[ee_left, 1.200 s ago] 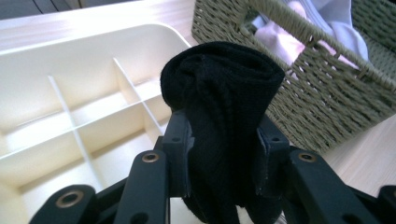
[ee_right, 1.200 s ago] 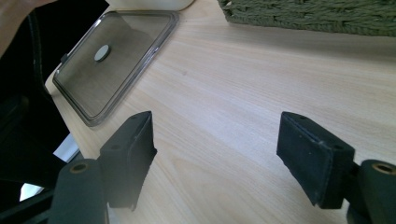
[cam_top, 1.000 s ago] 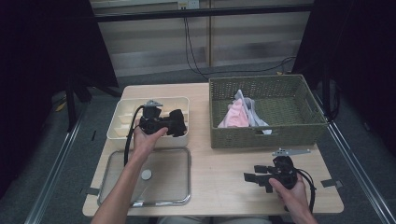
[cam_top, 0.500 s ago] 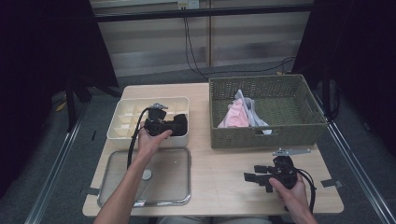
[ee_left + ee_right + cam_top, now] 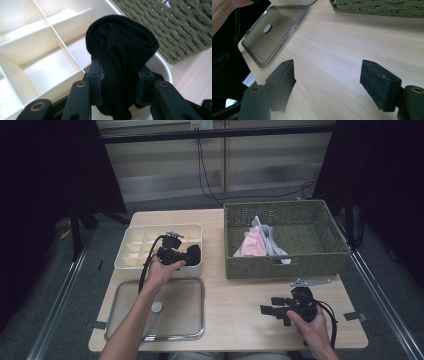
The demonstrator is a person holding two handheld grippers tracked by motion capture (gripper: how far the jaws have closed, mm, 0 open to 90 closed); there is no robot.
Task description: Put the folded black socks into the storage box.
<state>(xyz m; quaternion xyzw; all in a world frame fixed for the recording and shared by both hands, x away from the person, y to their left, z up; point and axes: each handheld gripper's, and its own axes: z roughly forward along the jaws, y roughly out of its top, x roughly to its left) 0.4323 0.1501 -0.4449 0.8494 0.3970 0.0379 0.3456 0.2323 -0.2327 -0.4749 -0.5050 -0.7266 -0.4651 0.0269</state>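
A rolled black sock (image 5: 120, 50) sits clamped between the pads of my left gripper (image 5: 120, 82). In the high view the left gripper (image 5: 186, 256) holds the sock (image 5: 193, 253) over the near right corner of a white divided box (image 5: 131, 251). Its compartments (image 5: 37, 45) lie bare below the sock. My right gripper (image 5: 267, 310) rests low over the table's near right part. In its own view the right gripper (image 5: 330, 80) stands open, with only bare wood between its wide-apart pads.
A green wicker basket (image 5: 300, 265) at the back right holds pink and white clothes (image 5: 255, 242). A clear lid (image 5: 175, 305) with a round knob (image 5: 157, 307) lies at the near left, in front of the box. The lid (image 5: 277, 30) is left of the right gripper.
The left gripper has drifted slightly toward the box's near edge with the sock still in it. The right gripper has not moved.
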